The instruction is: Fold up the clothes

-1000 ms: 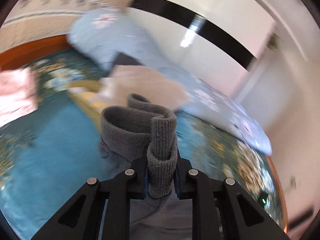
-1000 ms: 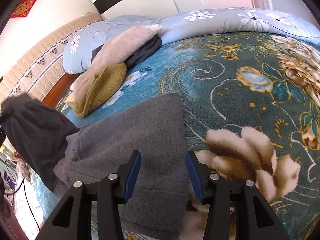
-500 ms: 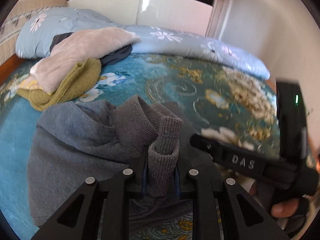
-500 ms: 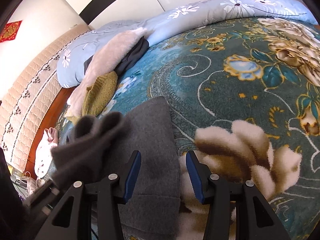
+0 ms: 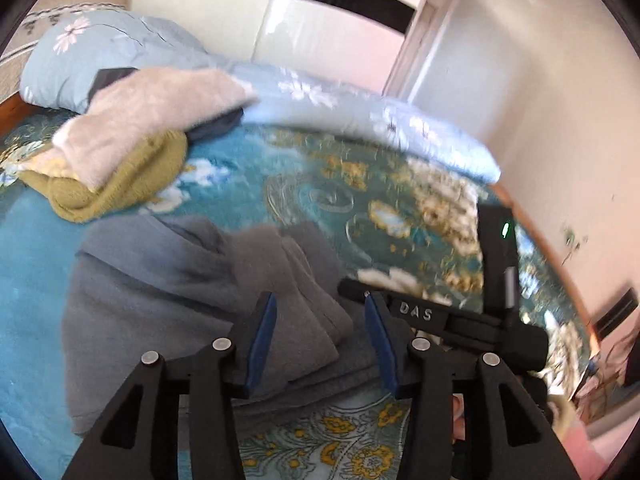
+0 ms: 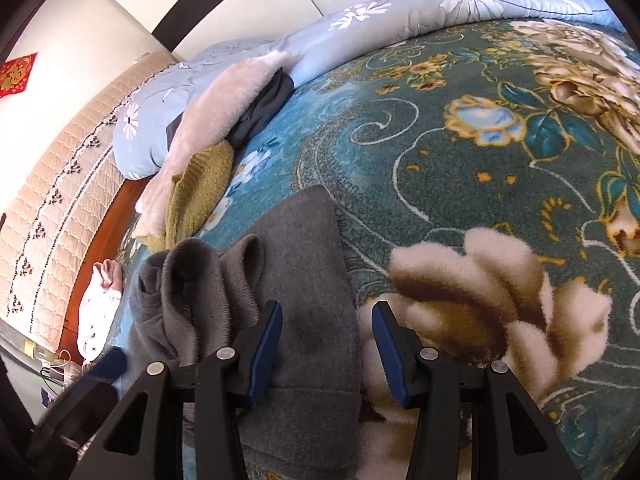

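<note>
Grey knit cuff is out of the left gripper (image 5: 316, 344) now: half a second ago the jaws were clamped on the ribbed sleeve end, now they stand apart with nothing between them. So the sleeve has been carried in over the body of the grey sweater (image 5: 168, 304) and let go; I read that as one sleeve fold done, other folds still to come.

Right gripper (image 6: 326, 348) is spread as before, holding nothing, hovering over the sweater's right edge. It has barely moved across the three samples.

Sweater lies on the bed (image 6: 460, 184), near side, on the teal floral blanket. The dropped sleeve (image 6: 208, 280) sits bunched in a loose hump on the left half, cuff curled up, not flat. Right half looks smooth, straight edge running away from the camera. The hump probably needs flattening before the next fold.

Pile of other clothes (image 5: 132, 136) is well apart, far left, against the blue quilt (image 5: 360, 116).
</note>
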Available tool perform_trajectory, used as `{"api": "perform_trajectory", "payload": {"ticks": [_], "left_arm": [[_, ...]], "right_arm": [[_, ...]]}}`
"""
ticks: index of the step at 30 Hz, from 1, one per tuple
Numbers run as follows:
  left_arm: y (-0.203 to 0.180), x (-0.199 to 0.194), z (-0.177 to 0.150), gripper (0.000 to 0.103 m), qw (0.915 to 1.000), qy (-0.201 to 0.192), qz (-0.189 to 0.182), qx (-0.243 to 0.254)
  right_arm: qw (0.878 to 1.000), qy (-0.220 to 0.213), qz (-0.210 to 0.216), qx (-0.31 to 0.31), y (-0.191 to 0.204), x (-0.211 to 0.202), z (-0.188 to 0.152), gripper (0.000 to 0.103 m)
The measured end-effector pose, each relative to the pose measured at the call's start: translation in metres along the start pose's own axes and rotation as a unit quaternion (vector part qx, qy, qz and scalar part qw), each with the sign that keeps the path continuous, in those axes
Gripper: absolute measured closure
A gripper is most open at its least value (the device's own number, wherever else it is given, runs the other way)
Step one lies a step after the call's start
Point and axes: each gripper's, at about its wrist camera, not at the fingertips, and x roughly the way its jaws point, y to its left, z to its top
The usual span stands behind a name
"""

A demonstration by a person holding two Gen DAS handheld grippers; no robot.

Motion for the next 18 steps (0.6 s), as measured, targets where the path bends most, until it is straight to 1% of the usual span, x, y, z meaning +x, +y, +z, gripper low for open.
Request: {"api": "perform_trajectory", "payload": {"ticks": [1, 3, 4, 5, 6, 8, 9, 11, 13, 14, 16, 18], "left_arm": [[0.009, -0.009, 0.002, 0.056, 0.9998, -0.013, -0.001, -0.012], [0.036, -0.028, 0.006, 0.052, 0.9978, -0.045, 0.019, -0.046], [0.052, -0.035, 0.007, 0.051, 0.9955, -0.060, 0.036, -0.064], [0.072, -0.042, 0.007, 0.049, 0.9913, -0.075, 0.062, -0.089], [0.089, -0.045, 0.005, 0.049, 0.9877, -0.078, 0.081, -0.109], [0.123, -0.050, -0.001, 0.049, 0.9785, -0.080, 0.116, -0.151], [0.140, -0.050, -0.006, 0.049, 0.9732, -0.078, 0.131, -0.172], [0.166, -0.045, -0.017, 0.049, 0.9659, -0.062, 0.149, -0.203], [0.183, -0.036, -0.031, 0.049, 0.9617, -0.045, 0.144, -0.229], [0.189, -0.031, -0.037, 0.049, 0.9620, -0.039, 0.128, -0.238], [0.193, -0.020, -0.046, 0.049, 0.9651, -0.025, 0.102, -0.240], [0.193, -0.011, -0.052, 0.049, 0.9688, -0.014, 0.080, -0.234]], "right_arm": [[1.000, -0.003, 0.002, 0.003, -0.001, -0.001, 0.000, 0.052], [1.000, -0.013, 0.009, 0.013, -0.004, -0.005, 0.001, 0.052], [1.000, -0.019, 0.012, 0.018, -0.004, -0.007, 0.002, 0.052], [0.999, -0.028, 0.018, 0.020, -0.004, -0.010, 0.002, 0.052], [0.999, -0.037, 0.025, 0.022, -0.004, -0.014, 0.002, 0.053], [0.997, -0.055, 0.055, 0.017, 0.001, -0.021, 0.003, 0.052], [0.996, -0.057, 0.072, 0.010, 0.004, -0.023, 0.002, 0.050], [0.993, -0.055, 0.104, -0.010, 0.014, -0.025, 0.000, 0.049], [0.991, -0.039, 0.123, -0.044, 0.028, -0.021, -0.003, 0.049], [0.990, -0.032, 0.126, -0.060, 0.035, -0.019, -0.005, 0.048], [0.989, -0.023, 0.115, -0.086, 0.044, -0.016, -0.010, 0.046], [0.990, -0.010, 0.090, -0.105, 0.052, -0.009, -0.015, 0.044]]}}
